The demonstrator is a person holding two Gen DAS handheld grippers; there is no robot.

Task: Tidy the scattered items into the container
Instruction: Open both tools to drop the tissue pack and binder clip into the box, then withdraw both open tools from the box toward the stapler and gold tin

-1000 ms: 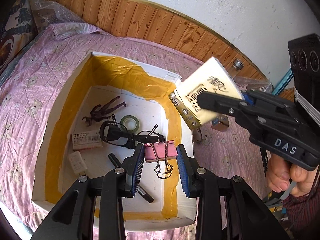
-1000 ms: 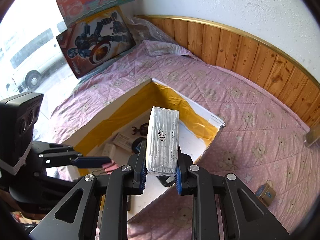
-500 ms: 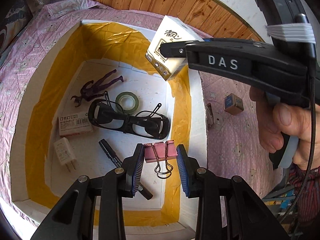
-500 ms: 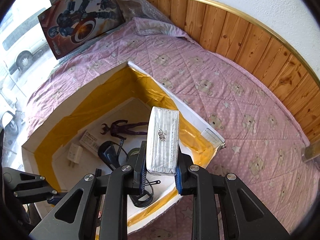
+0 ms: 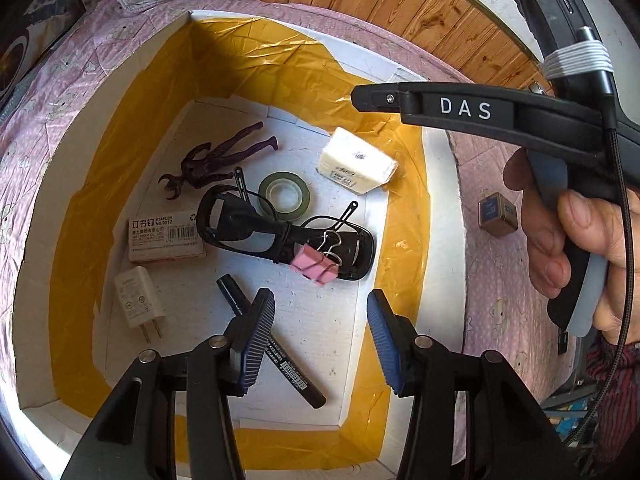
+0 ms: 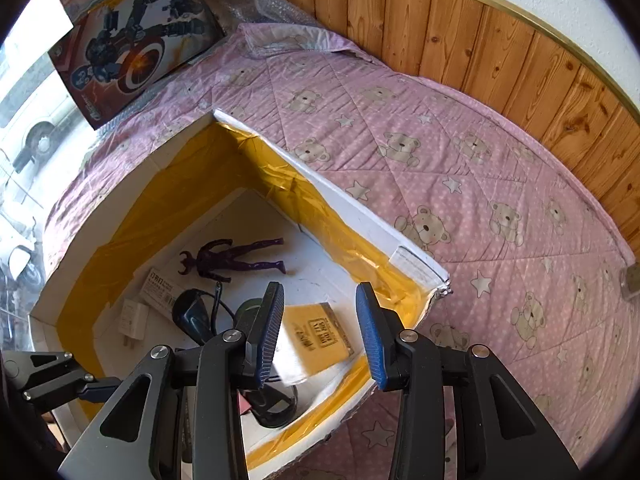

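The container is a white box [image 5: 440,184] [image 6: 352,216] lined with yellow tape, lying on the bed. My left gripper [image 5: 320,340] hangs open over its near side, nothing between the fingers. Below it the pink binder clip [image 5: 314,266] rests on black glasses [image 5: 280,232]. My right gripper [image 6: 316,330] is open above the box's right corner. The cream tissue pack [image 5: 356,166] [image 6: 316,338] lies on the box floor beneath it. Also inside: a purple figure [image 5: 218,158] [image 6: 236,260], a green tape roll [image 5: 284,192], a staples box [image 5: 166,236], a white charger [image 5: 138,304] and a black marker [image 5: 272,348].
A small brown and blue cube [image 5: 498,214] lies on the pink quilt [image 6: 460,160] right of the box. A person's hand [image 5: 568,240] holds the right gripper's handle. Wooden panelling [image 6: 500,48] runs behind the bed. A toy carton [image 6: 132,44] leans at the far left.
Both grippers opened. The pink binder clip dropped from the left gripper onto the glasses. The tissue pack left the right gripper and now lies in the box.
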